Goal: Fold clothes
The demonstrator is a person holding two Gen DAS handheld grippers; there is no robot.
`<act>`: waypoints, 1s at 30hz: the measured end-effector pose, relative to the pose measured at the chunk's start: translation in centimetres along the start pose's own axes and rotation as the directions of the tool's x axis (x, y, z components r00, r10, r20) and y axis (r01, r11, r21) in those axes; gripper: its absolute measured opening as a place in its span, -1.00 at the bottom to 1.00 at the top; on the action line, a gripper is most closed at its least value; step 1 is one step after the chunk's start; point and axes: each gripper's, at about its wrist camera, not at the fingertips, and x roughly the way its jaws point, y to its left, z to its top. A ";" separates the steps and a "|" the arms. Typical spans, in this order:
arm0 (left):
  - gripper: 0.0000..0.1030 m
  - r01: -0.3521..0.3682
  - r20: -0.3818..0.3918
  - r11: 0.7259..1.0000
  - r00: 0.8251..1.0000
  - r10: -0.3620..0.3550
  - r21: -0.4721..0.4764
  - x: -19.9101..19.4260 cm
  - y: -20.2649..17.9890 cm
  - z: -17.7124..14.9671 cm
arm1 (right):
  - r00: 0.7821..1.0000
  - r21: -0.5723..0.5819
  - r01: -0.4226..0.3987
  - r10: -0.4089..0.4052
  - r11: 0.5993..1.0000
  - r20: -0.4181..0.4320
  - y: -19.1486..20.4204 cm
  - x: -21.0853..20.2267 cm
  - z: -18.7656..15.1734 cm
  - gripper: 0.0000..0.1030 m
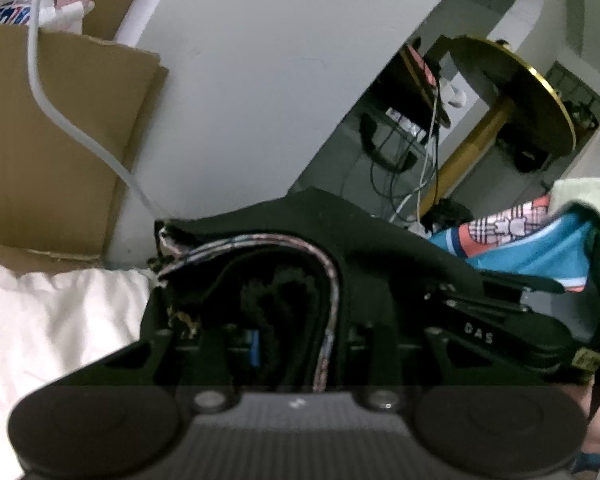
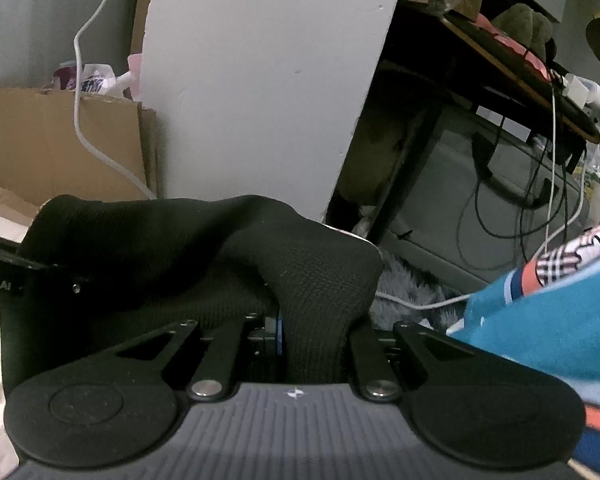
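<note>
Black garment (image 2: pixel 204 248) bunched in both grippers, beside white pillar (image 2: pixel 260 80).

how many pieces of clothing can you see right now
2: a black knit garment bunched in both grippers, and a blue patterned garment to its right. Others may be hidden.

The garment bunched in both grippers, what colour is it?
Black knit, with a plaid trim showing inside; clearest in the right wrist view.
</note>
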 end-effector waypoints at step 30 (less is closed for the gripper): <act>-0.23 -0.025 -0.044 0.986 0.999 0.018 -0.167 1.8 4.1 -2.0 | 0.971 -0.023 0.072 -0.075 0.997 -0.226 0.4 1.4 4.0 -0.13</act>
